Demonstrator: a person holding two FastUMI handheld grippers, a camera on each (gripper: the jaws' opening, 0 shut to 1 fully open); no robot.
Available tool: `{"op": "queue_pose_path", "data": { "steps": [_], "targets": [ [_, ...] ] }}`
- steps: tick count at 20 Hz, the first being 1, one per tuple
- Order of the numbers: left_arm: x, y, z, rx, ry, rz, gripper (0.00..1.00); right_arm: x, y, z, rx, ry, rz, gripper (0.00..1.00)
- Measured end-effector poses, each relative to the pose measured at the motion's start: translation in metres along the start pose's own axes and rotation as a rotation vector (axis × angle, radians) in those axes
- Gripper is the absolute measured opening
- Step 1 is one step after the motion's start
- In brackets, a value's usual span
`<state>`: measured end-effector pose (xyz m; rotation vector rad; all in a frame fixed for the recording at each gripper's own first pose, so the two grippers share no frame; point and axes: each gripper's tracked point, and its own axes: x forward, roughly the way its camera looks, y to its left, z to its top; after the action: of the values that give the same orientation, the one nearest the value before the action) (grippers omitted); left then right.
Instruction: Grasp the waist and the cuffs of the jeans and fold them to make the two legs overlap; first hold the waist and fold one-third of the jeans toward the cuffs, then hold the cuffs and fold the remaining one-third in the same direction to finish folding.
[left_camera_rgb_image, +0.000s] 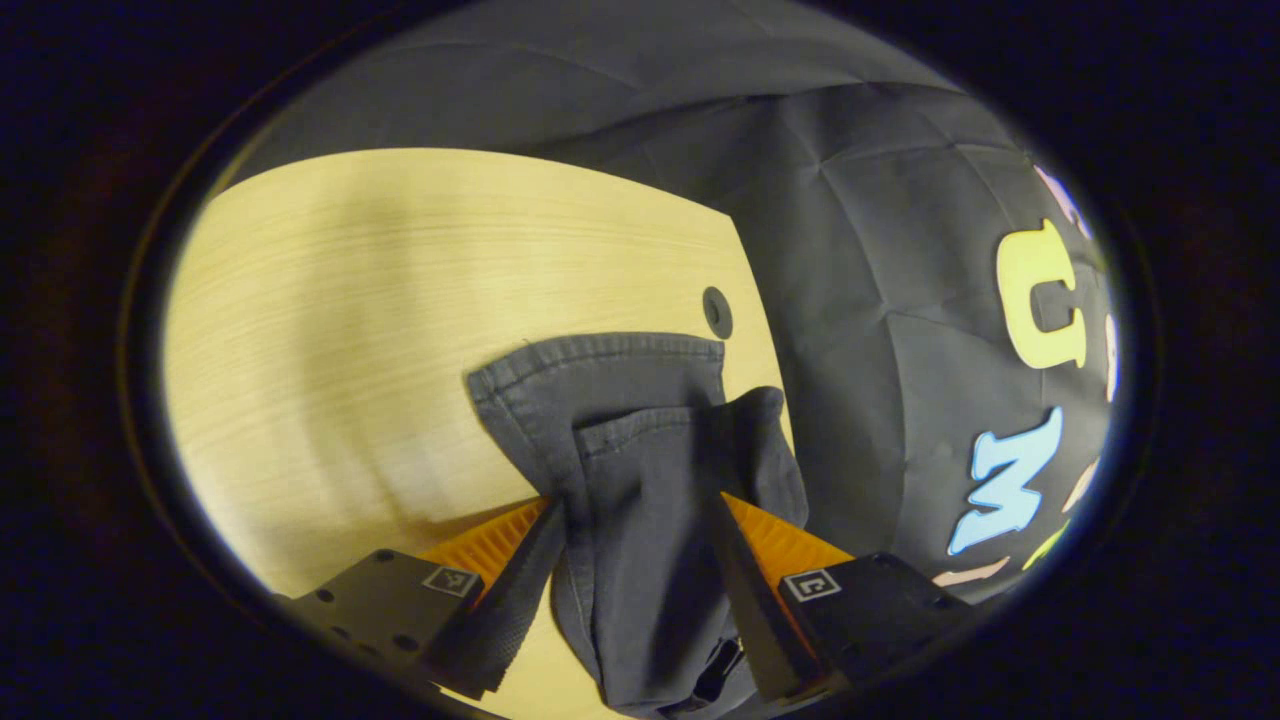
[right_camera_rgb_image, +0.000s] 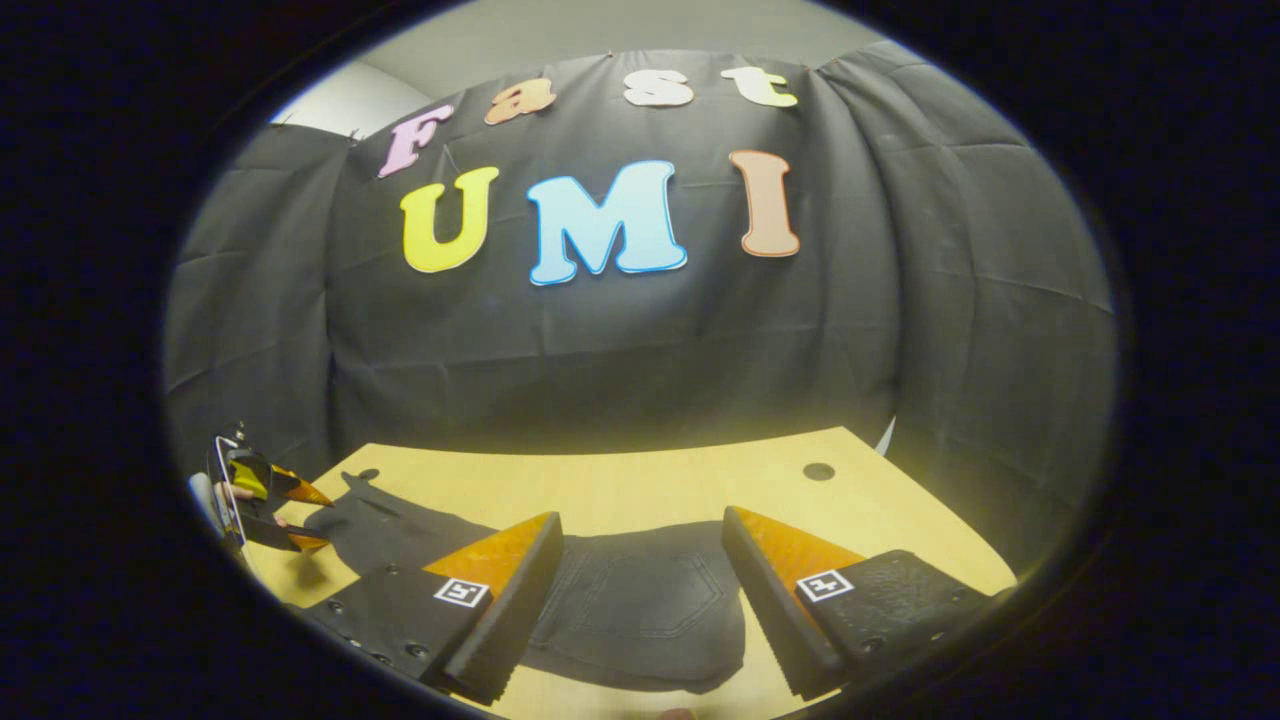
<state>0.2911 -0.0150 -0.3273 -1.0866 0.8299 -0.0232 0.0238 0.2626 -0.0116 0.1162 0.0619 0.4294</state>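
On my left, the left tool (left_camera_rgb_image: 635, 510) is clamped on the bunched cuffs (left_camera_rgb_image: 600, 400) of the dark jeans (right_camera_rgb_image: 640, 590) spread on the table (right_camera_rgb_image: 640, 480), while my right tool (right_camera_rgb_image: 640, 560) hovers with jaws apart over the waist end, touching nothing.

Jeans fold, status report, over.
Left gripper shut on jeans cuffs. Right gripper open above waist end. Jeans flat on table. Nothing obstructing.
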Motion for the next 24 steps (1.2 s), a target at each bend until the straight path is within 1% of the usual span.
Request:
{"op": "queue_pose_path", "data": {
  "steps": [1,2,3,4,5,6,7,9,10,11,12,13,14,15,17,18,20,24],
  "targets": [
    [0.006,0.004,-0.001,0.004,0.000,0.008,0.87,-0.001,0.000,-0.001,0.005,0.005,-0.005,0.95],
    [0.010,0.006,0.002,-0.003,0.005,0.001,0.87,-0.001,0.000,-0.001,0.011,0.009,-0.010,0.95],
    [0.012,0.008,0.003,-0.011,0.010,-0.002,0.64,-0.001,0.001,0.000,0.017,0.010,-0.013,0.95],
    [0.014,0.012,0.004,-0.025,0.017,-0.003,0.57,-0.001,0.001,-0.001,0.023,0.013,-0.017,0.95],
    [0.016,0.014,0.004,-0.046,0.027,-0.011,0.41,0.000,0.002,-0.001,0.028,0.018,-0.019,0.95],
    [0.017,0.016,0.004,-0.067,0.035,-0.018,0.23,0.000,0.004,-0.003,0.030,0.025,-0.020,0.95],
    [0.020,0.017,0.002,-0.085,0.042,-0.034,0.23,-0.001,0.005,-0.007,0.033,0.034,-0.020,0.95],
    [0.016,0.015,0.006,-0.103,0.049,-0.049,0.14,-0.003,0.008,-0.011,0.034,0.051,-0.019,0.95],
    [0.017,0.014,0.004,-0.096,0.058,-0.064,0.10,-0.004,0.010,-0.013,0.034,0.056,-0.018,0.95],
    [0.015,0.015,0.001,-0.091,0.062,-0.081,0.10,-0.005,0.010,-0.013,0.034,0.060,-0.016,0.95],
    [0.013,0.009,0.002,-0.099,0.061,-0.103,0.05,-0.007,0.010,-0.013,0.034,0.060,-0.015,0.95],
    [0.009,0.003,0.005,-0.118,0.059,-0.130,0.10,-0.009,0.010,-0.012,0.032,0.058,-0.017,0.94],
    [0.002,-0.006,0.006,-0.138,0.058,-0.164,0.10,-0.011,0.008,-0.010,0.031,0.053,-0.020,0.95],
    [-0.004,-0.014,0.004,-0.151,0.056,-0.191,0.10,-0.013,0.007,-0.007,0.031,0.047,-0.021,0.94],
    [-0.018,-0.035,0.001,-0.149,0.044,-0.246,0.10,-0.014,0.005,-0.003,0.033,0.035,-0.021,0.95],
    [-0.029,-0.052,-0.002,-0.140,0.041,-0.284,0.10,-0.016,0.005,0.000,0.033,0.030,-0.018,0.94],
    [-0.054,-0.089,-0.015,-0.089,0.031,-0.352,0.10,-0.020,0.003,0.004,0.028,0.018,-0.010,0.95],
    [-0.110,-0.168,-0.070,0.086,0.016,-0.474,0.10,-0.029,0.001,0.008,0.000,-0.006,0.016,0.95]
  ]
}}
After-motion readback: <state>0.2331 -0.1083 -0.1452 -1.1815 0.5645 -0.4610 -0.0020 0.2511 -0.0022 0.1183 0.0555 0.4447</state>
